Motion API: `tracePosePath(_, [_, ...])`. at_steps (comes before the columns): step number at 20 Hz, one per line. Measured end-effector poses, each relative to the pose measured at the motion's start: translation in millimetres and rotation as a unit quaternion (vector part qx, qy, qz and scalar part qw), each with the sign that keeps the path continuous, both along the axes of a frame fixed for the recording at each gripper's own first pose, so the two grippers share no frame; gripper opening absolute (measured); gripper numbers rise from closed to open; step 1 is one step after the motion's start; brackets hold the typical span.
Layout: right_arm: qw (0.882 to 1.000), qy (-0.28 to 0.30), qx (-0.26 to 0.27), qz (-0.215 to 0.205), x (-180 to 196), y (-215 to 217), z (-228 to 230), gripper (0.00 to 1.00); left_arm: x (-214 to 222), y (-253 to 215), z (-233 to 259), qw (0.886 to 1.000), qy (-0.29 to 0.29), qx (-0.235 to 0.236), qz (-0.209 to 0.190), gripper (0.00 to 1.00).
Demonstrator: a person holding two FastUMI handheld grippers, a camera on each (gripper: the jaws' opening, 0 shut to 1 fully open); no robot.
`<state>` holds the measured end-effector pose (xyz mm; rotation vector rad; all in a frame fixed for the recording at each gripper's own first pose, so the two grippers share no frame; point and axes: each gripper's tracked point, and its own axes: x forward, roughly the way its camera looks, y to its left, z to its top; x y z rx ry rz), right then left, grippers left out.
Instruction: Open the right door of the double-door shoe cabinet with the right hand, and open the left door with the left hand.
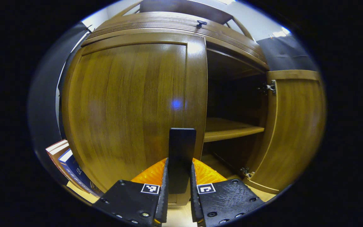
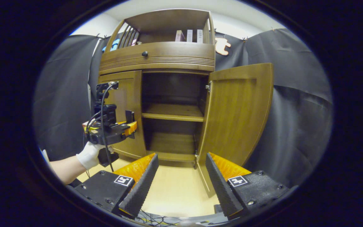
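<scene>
The brown wooden shoe cabinet (image 2: 156, 60) faces me. Its right door (image 2: 236, 113) is swung wide open; this door (image 1: 295, 126) also stands at the right edge of the left gripper view. The left door (image 1: 131, 107) lies closed or nearly closed against the frame. On its inner edge is a black upright handle (image 1: 182, 142), and my left gripper (image 1: 179, 164) is shut on it, both fingers pressing its sides. The right gripper view has this left gripper (image 2: 130, 121) held by a gloved hand (image 2: 90, 156). My right gripper (image 2: 181, 176) hangs open and empty, back from the cabinet.
Inside the open half a wooden shelf (image 2: 172, 113) crosses the dark interior. A drawer with a dark knob (image 2: 144, 54) sits above the doors, with books (image 2: 189, 35) higher up. More books (image 1: 65, 160) lie left of the cabinet. Pale floor (image 2: 175, 189) and cables (image 2: 150, 217) are below.
</scene>
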<state>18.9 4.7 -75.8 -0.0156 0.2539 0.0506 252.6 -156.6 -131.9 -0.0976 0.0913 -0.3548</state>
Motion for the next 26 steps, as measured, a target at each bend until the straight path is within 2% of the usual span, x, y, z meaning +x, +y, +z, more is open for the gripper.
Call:
tracePosePath(1, [1.000,0.001,0.000,0.003,-0.8,2.1,-0.5,0.98,-5.6,2.1,0.1,1.000,-0.003,0.001,-0.004,0.21])
tracePosePath(2, [1.000,0.002,0.000,0.006,-2.2,4.8,-1.3,0.95,-11.3,3.6,-0.3,1.000,-0.003,0.004,-0.007,0.29])
tracePosePath(9, [0.999,0.003,-0.003,0.032,-14.7,20.0,-4.7,0.95,-51.8,24.7,0.5,1.000,-0.006,0.011,-0.012,0.29])
tracePosePath(10, [0.999,0.004,-0.002,0.035,-17.5,21.6,-6.1,0.98,-58.8,28.3,0.0,1.000,-0.006,0.012,-0.013,0.29])
tracePosePath(13, [0.999,0.009,0.001,0.042,-23.5,25.0,-10.1,0.95,-77.3,41.3,-1.0,1.000,-0.004,0.011,-0.007,0.29])
tracePosePath(14, [0.999,0.010,0.003,0.045,-25.4,26.6,-12.0,0.98,-84.0,47.0,-0.5,1.000,-0.005,0.012,-0.004,0.37])
tracePosePath(16, [0.998,0.012,0.008,0.054,-28.8,31.7,-13.4,0.95,-96.7,59.6,-1.6,1.000,-0.005,0.016,0.004,0.37])
tracePosePath(17, [0.998,0.012,0.011,0.059,-29.5,35.4,-13.8,0.95,-103.8,66.6,-1.7,1.000,-0.005,0.016,0.008,0.28])
tracePosePath(18, [0.998,0.014,0.013,0.065,-31.6,40.2,-15.7,0.98,-109.4,73.3,-2.5,1.000,-0.004,0.016,0.011,0.28])
tracePosePath(19, [0.997,0.013,0.014,0.072,-33.5,44.9,-15.7,0.98,-115.8,80.4,-2.8,1.000,-0.003,0.013,0.013,0.37])
tracePosePath(21, [0.996,0.011,0.012,0.086,-38.2,53.8,-16.6,0.95,-127.6,95.1,-4.0,1.000,0.003,0.006,0.020,0.36])
tracePosePath(22, [0.996,0.011,0.012,0.092,-37.8,57.9,-17.4,0.98,-131.8,101.9,-4.8,1.000,0.005,0.002,0.025,0.28])
tracePosePath(23, [0.995,0.012,0.012,0.100,-39.1,62.5,-18.1,0.95,-134.5,107.6,-5.4,1.000,0.007,0.003,0.029,0.36])
tracePosePath(24, [0.994,0.013,0.013,0.105,-41.2,65.8,-20.0,0.95,-138.1,112.6,-5.3,0.999,0.006,0.007,0.033,0.20])
tracePosePath(26, [0.993,0.014,0.015,0.114,-46.0,71.7,-22.9,0.95,-143.1,122.2,-5.6,0.999,0.003,0.019,0.043,0.20])
